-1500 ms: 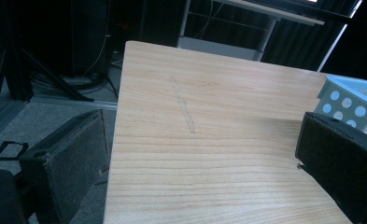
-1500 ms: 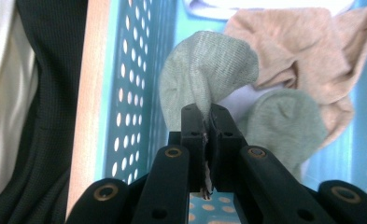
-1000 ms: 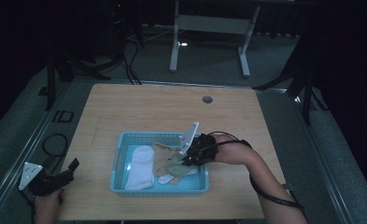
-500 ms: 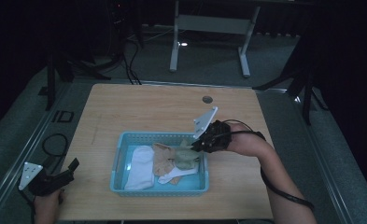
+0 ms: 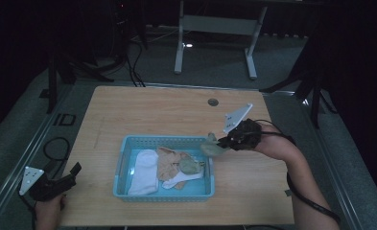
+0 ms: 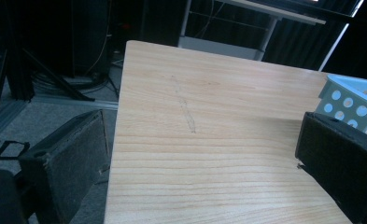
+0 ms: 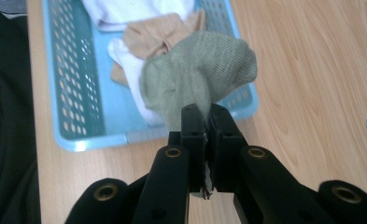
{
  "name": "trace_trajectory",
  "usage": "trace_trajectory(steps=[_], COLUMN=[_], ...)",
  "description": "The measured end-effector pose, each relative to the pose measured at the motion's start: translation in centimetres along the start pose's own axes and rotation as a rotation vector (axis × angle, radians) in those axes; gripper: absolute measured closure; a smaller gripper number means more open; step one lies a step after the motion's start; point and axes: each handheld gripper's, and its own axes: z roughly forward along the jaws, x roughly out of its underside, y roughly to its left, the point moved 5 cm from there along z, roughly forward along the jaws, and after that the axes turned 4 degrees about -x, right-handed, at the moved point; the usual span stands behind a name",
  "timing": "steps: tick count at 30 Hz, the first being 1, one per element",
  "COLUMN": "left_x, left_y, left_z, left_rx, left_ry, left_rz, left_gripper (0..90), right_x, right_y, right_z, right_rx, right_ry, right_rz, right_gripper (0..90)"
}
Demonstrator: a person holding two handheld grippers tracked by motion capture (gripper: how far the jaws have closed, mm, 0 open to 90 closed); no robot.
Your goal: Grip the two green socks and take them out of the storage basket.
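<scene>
A blue plastic basket (image 5: 123, 167) sits on the wooden table near its front edge. It holds a white sock (image 5: 143, 170), a tan sock (image 5: 169, 160) and another green sock (image 5: 190, 166). My right gripper (image 5: 220, 143) is shut on a green sock (image 7: 197, 77), which hangs above the basket's right rim (image 7: 239, 100). In the high view that green sock (image 5: 213, 146) dangles just past the basket's far right corner. My left gripper (image 5: 73, 168) rests open at the table's front left corner, its jaws wide apart with only bare wood (image 6: 209, 140) between them.
A small round hole (image 5: 213, 102) lies in the table near its far edge. A black cable (image 5: 52, 146) loops on the floor left of the table. A metal stand (image 5: 215, 26) rises behind the table. The basket's corner (image 6: 344, 100) appears beside my left gripper's jaw.
My right gripper has lifted the green sock out of the basket and carried it right and up, past the right rim. The left gripper has stayed put.
</scene>
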Motion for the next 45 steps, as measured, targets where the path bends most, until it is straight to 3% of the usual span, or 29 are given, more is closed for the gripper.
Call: trace_trajectory(steps=[14, 26, 34, 41, 45], left_x=[0.0, 0.0, 0.0, 0.0, 0.0], left_y=[0.0, 0.0, 0.0, 0.0, -0.1], left_z=[0.0, 0.0, -0.1, 0.0, 0.0], left_rx=[0.000, 0.001, 0.000, 0.000, -0.006], left_ry=[0.002, 0.001, -0.003, -0.003, -0.003], left_rz=[0.001, 0.002, 0.002, 0.003, 0.007], left_gripper=[2.4, 2.4, 2.4, 2.4, 2.4], right_x=[5.5, 9.5, 12.1, 13.3, 13.8], right_y=[-1.8, -2.3, -2.8, -3.2, -3.5], right_z=[0.2, 3.6, 5.8, 6.8, 7.1], right_rx=[0.027, 0.006, -0.034, -0.048, -0.039], right_ry=[0.026, 0.060, 0.046, 0.058, 0.095], right_rz=[0.135, 0.238, 0.317, 0.364, 0.373], right_gripper=[85.8, 85.7, 85.7, 85.6, 84.8])
